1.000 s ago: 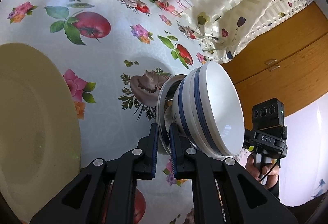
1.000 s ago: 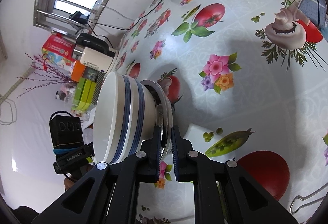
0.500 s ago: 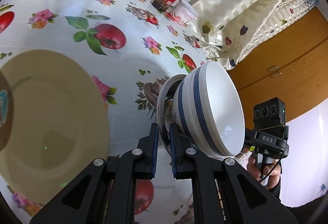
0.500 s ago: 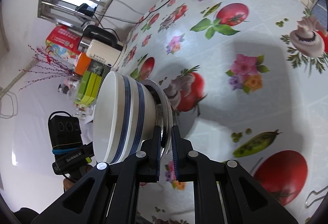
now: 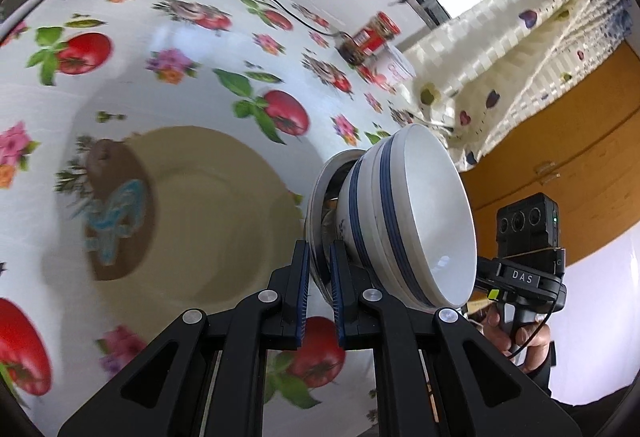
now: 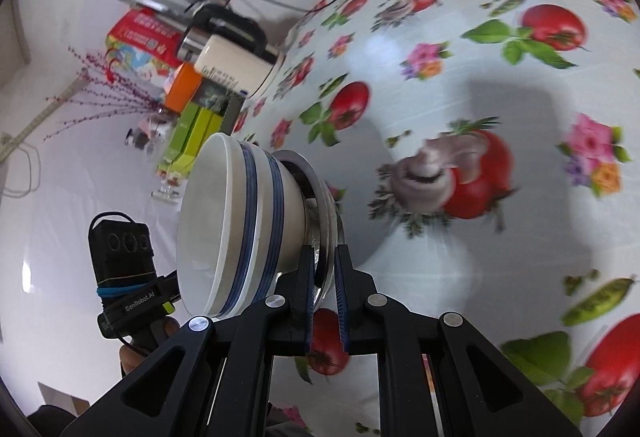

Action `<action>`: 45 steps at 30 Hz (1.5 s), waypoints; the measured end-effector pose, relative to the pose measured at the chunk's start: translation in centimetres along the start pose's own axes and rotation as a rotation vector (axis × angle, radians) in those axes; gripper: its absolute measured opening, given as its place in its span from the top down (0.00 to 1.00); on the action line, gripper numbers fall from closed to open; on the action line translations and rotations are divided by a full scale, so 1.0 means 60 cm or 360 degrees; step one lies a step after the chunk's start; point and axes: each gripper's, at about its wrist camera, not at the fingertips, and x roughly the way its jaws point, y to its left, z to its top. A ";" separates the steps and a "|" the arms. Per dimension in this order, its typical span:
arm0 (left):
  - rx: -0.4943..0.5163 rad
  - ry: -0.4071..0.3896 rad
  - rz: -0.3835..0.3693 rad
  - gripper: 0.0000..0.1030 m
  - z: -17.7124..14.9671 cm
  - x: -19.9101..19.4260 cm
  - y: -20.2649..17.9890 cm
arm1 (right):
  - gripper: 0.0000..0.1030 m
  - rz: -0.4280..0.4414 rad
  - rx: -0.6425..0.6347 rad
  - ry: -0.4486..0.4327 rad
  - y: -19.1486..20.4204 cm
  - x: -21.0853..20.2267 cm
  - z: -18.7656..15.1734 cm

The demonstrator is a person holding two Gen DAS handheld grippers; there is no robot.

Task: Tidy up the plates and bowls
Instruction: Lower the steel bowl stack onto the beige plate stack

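Observation:
Stacked white bowls [image 5: 412,213] with blue stripes sit on a steel plate [image 5: 316,193], and both are held in the air above the flowered tablecloth. My left gripper [image 5: 318,261] is shut on the steel plate's near rim. From the opposite side my right gripper [image 6: 323,269] is shut on the steel plate [image 6: 326,205], with the bowls [image 6: 240,221] to its left. A large cream plate [image 5: 200,221] lies on the table below the left gripper. A small brown dish [image 5: 116,209] with a blue pattern rests at its left edge.
A cream kettle [image 6: 236,57] with a black handle, coloured boxes [image 6: 192,117] and a cable stand at the table's far side. A red-lidded jar [image 5: 370,35] and a yogurt cup [image 5: 394,67] sit near a heart-patterned cloth [image 5: 500,37]. A hand [image 5: 516,337] grips the right handle.
Both grippers carried the plate and bowls across the table and slightly up. The cream plate slid from the left edge toward the middle of the left view, and the brown dish came into sight.

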 end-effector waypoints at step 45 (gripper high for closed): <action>-0.0212 -0.0133 0.0196 0.91 -0.005 -0.076 0.115 | 0.74 -0.0188 -0.0223 0.0262 0.095 0.155 0.036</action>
